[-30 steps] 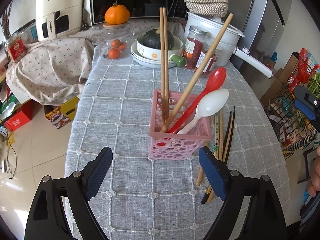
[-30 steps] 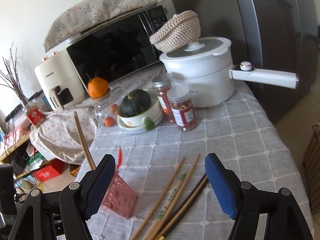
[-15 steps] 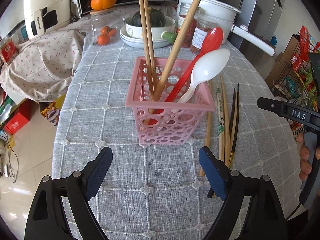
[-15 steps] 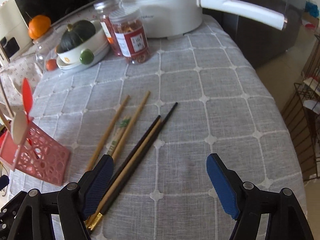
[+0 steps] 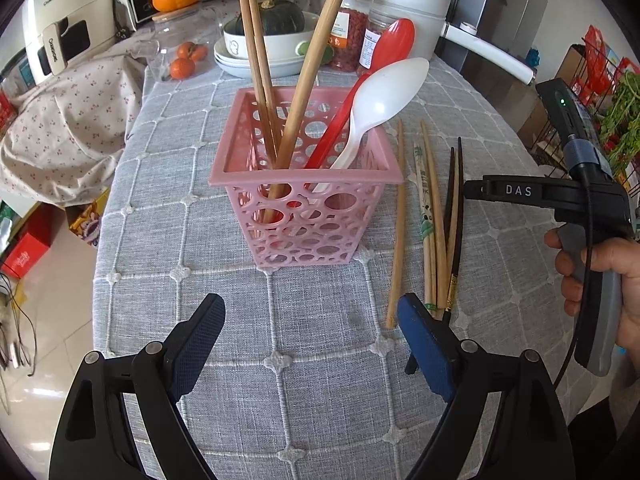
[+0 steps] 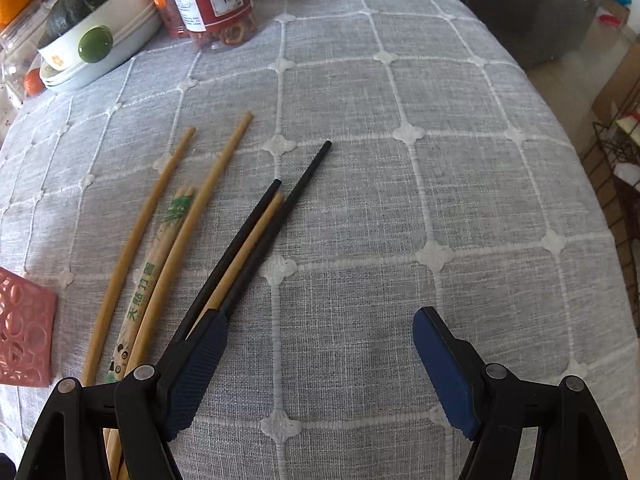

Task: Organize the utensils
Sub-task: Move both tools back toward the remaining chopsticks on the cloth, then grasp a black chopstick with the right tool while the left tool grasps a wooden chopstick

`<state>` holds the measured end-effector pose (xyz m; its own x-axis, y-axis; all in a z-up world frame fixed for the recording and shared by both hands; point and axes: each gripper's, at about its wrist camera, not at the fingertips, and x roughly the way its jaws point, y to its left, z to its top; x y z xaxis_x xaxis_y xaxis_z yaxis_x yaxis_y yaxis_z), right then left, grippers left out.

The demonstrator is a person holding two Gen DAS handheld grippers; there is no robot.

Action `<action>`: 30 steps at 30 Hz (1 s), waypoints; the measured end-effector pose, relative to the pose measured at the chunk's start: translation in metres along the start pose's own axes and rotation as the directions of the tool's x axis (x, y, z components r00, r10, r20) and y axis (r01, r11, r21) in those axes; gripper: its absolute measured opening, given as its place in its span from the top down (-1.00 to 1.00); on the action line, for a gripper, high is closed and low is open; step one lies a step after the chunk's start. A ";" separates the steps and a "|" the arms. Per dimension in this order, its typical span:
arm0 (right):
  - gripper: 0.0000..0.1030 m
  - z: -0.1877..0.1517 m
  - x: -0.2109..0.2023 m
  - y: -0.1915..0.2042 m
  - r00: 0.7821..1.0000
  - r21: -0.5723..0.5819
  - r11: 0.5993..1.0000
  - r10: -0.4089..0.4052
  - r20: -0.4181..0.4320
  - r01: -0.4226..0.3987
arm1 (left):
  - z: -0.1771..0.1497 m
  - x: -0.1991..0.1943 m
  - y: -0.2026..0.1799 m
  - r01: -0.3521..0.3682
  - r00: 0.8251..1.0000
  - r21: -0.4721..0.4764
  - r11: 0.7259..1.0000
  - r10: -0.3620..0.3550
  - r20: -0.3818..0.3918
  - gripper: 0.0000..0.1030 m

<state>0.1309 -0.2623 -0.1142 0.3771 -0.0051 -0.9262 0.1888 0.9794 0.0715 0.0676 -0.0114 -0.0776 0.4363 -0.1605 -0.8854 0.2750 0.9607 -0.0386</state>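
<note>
Pink basket point(image 5: 304, 196) holds three wooden chopsticks point(image 5: 256, 60), red spoon point(image 5: 372, 76) and white spoon point(image 5: 380, 96). I see loose chopsticks point(image 6: 224, 240) on the tablecloth point(image 6: 400, 200) beside it. Left gripper point(image 5: 310, 344) spread wide, empty. Right gripper point(image 6: 320, 360) spread wide, empty, left pad over the black pair.

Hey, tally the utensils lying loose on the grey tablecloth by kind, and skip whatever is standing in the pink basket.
Plain wooden chopsticks: 3
Black chopsticks: 2
Paper-sleeved chopstick pack: 1
Total: 6
</note>
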 end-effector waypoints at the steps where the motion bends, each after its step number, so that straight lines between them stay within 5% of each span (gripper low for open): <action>1: -0.57 0.001 -0.001 0.000 1.000 0.008 1.000 0.002 0.002 -0.002 | 0.000 0.000 0.000 0.001 1.000 0.000 1.000 -0.001 0.000 -0.74; 7: -0.57 0.004 0.000 0.000 1.000 0.028 0.999 0.030 -0.001 -0.030 | -0.002 -0.001 0.001 0.002 1.000 -0.004 1.000 -0.002 0.000 -0.74; 22: -0.56 0.009 0.009 0.023 0.996 -0.015 0.997 -0.080 -0.038 0.079 | -0.004 0.000 -0.003 0.004 1.000 0.026 1.000 -0.003 -0.009 -0.74; 25: -0.37 0.010 0.009 0.028 0.995 -0.021 0.995 -0.094 -0.028 0.093 | -0.005 -0.002 -0.005 0.005 1.000 0.038 0.999 -0.005 -0.002 -0.74; 30: 0.51 0.015 0.001 0.013 0.998 0.024 0.998 -0.059 -0.034 0.060 | -0.004 -0.008 -0.012 0.016 1.000 0.070 0.997 -0.017 0.007 -0.74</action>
<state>0.1473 -0.2530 -0.1088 0.3344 -0.0559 -0.9408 0.2329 0.9722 0.0250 0.0577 -0.0203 -0.0716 0.4375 -0.1780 -0.8814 0.3410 0.9399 -0.0206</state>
